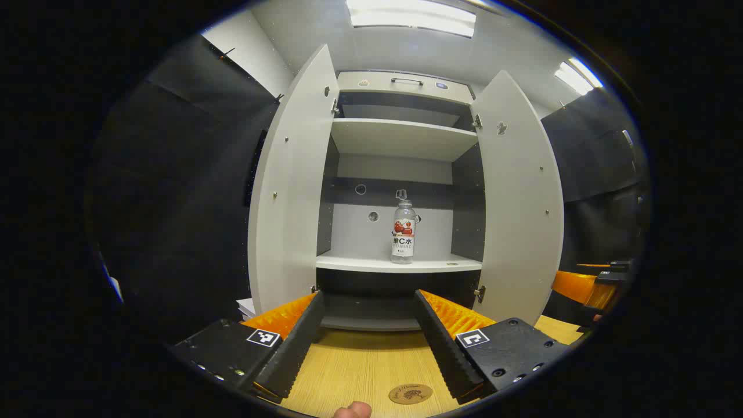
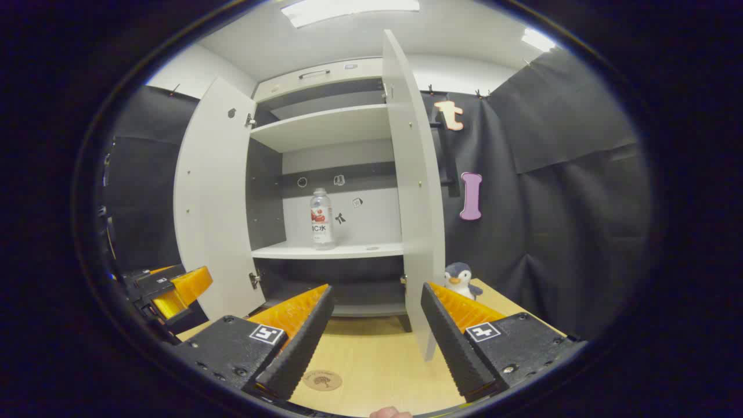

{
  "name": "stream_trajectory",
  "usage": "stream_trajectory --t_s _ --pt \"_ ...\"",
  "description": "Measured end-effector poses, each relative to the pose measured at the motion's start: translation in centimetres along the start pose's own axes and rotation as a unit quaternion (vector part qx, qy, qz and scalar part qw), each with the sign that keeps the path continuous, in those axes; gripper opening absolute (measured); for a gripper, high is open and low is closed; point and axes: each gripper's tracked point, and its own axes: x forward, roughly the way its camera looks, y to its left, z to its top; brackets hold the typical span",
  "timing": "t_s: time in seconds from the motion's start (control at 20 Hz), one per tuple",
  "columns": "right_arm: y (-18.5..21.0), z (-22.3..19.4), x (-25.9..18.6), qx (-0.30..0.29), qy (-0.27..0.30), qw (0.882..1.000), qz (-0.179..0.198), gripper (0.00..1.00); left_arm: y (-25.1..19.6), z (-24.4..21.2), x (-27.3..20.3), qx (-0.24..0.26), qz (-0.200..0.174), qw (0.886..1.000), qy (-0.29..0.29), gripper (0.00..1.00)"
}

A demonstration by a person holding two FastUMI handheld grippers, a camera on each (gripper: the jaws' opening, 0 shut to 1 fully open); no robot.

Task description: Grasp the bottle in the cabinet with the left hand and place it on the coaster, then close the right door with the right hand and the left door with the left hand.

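Note:
A clear bottle with a red label stands upright on the middle shelf of a white cabinet whose two doors stand wide open. In the right gripper view the same bottle stands on that shelf. My left gripper is open, well in front of the cabinet and below the bottle. A round cork coaster lies on the wooden table between its fingers. My right gripper is open too, near the right door, with the coaster by its left finger. The left door swings out to the left.
A small penguin toy stands on the table right of the cabinet. The other gripper shows at the right edge of the left gripper view, and another at the left of the right gripper view. Black cloth walls close in both sides.

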Motion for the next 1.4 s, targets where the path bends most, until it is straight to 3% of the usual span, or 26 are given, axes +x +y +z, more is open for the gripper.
stream_trajectory --t_s 0.65,0.7,0.75,0.9,0.95,1.0,1.4 --pt "1.4 -0.3 -0.5 -0.013 0.010 1.000 0.015 0.99 0.5 0.1 -0.7 0.000 0.013 1.000 -0.004 0.94" --pt "1.4 -0.3 -0.5 -0.014 0.010 1.000 0.016 0.99 0.6 0.1 -0.7 -0.001 0.014 1.000 -0.004 0.89" --pt "1.4 -0.3 -0.6 -0.015 0.010 1.000 0.016 0.99 0.5 0.1 -0.7 -0.001 0.014 1.000 -0.003 0.94" --pt "1.3 -0.3 -0.7 -0.019 0.008 1.000 0.017 0.99 0.5 0.1 -0.8 0.000 0.014 1.000 -0.004 0.94" --pt "1.4 -0.2 -0.7 -0.019 0.008 1.000 0.017 0.99 0.4 0.2 -0.8 0.000 0.014 1.000 -0.004 0.89" --pt "1.3 -0.2 -0.8 -0.021 0.007 1.000 0.018 0.99 0.5 0.2 -0.7 0.000 0.014 1.000 -0.004 0.94" --pt "1.3 0.0 -1.0 -0.021 0.004 1.000 0.019 0.99 0.3 0.1 -0.4 0.001 0.012 1.000 -0.001 0.94"
